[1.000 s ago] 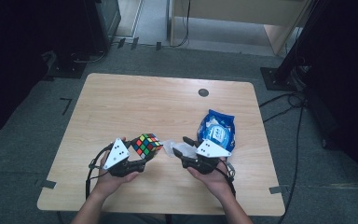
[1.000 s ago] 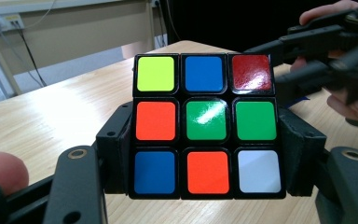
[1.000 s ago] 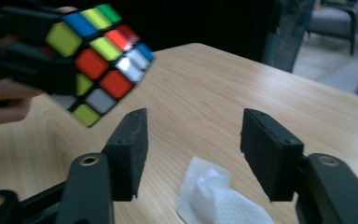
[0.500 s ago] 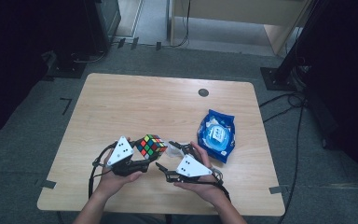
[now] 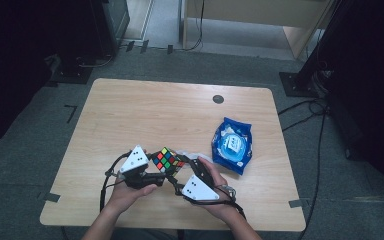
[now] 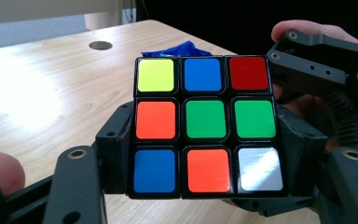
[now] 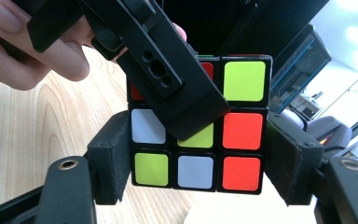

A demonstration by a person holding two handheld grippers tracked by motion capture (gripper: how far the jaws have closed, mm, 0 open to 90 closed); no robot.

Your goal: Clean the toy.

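Wooden table [image 5: 145,115] carries blue packet [image 5: 232,145]; gripper views show both grippers' fingers clamping cube [image 6: 205,123].

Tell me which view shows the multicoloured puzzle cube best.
The left gripper view: the multicoloured puzzle cube shows one whole face, all nine stickers unobstructed. In the right gripper view the cube is partly covered by the other gripper's black finger. The high view shows it small between both grippers.

High view steeply down on the table [image 5: 130,110] — both gripper views close, sharing the cube [image 6: 205,126].
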